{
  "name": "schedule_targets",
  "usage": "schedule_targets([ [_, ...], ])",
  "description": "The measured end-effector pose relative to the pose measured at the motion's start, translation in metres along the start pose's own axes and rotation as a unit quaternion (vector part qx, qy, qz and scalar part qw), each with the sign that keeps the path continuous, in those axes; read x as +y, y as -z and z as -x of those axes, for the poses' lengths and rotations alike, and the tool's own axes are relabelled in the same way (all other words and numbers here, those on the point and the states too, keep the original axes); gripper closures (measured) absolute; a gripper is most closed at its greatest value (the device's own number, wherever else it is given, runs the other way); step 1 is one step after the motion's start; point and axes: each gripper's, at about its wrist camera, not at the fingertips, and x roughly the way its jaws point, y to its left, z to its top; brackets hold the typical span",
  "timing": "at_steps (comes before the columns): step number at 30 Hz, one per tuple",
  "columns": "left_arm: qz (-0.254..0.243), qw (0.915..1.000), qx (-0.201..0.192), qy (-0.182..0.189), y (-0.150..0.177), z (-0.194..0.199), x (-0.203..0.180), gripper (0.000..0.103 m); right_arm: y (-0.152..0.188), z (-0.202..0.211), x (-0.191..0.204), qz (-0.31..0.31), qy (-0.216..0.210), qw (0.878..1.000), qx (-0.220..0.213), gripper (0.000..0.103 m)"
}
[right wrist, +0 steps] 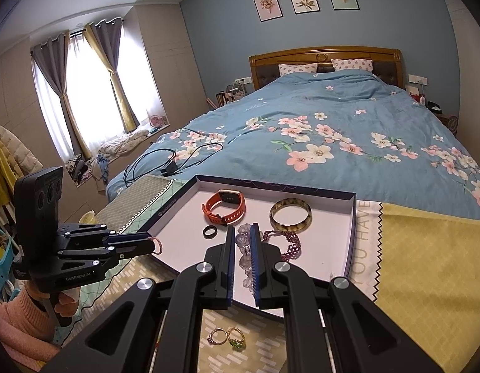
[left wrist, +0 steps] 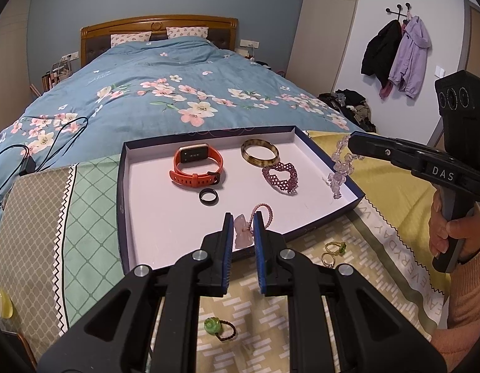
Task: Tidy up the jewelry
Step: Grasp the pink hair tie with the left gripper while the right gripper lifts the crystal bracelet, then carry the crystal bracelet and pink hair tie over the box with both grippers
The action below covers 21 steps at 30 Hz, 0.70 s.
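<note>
A pink bracelet [left wrist: 261, 217] is clamped in the left gripper [left wrist: 243, 228] above the tray [left wrist: 153, 217]. A clear bead bracelet [right wrist: 244, 256] is clamped in the right gripper [right wrist: 242, 248], hanging over the tray.

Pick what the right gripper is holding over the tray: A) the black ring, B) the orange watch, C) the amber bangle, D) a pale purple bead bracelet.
D: the right gripper is shut on the pale purple bead bracelet, which dangles over the tray; the watch, ring and bangle lie inside it.
</note>
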Motion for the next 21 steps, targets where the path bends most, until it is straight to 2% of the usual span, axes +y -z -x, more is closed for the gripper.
schedule_targets([
  [21,0.007,1.0,0.0,-0.006,-0.0056,-0.0066,0.0036,0.09,-0.0006,-0.0073,-0.0095,-0.003,0.006,1.0,0.005,0.095],
])
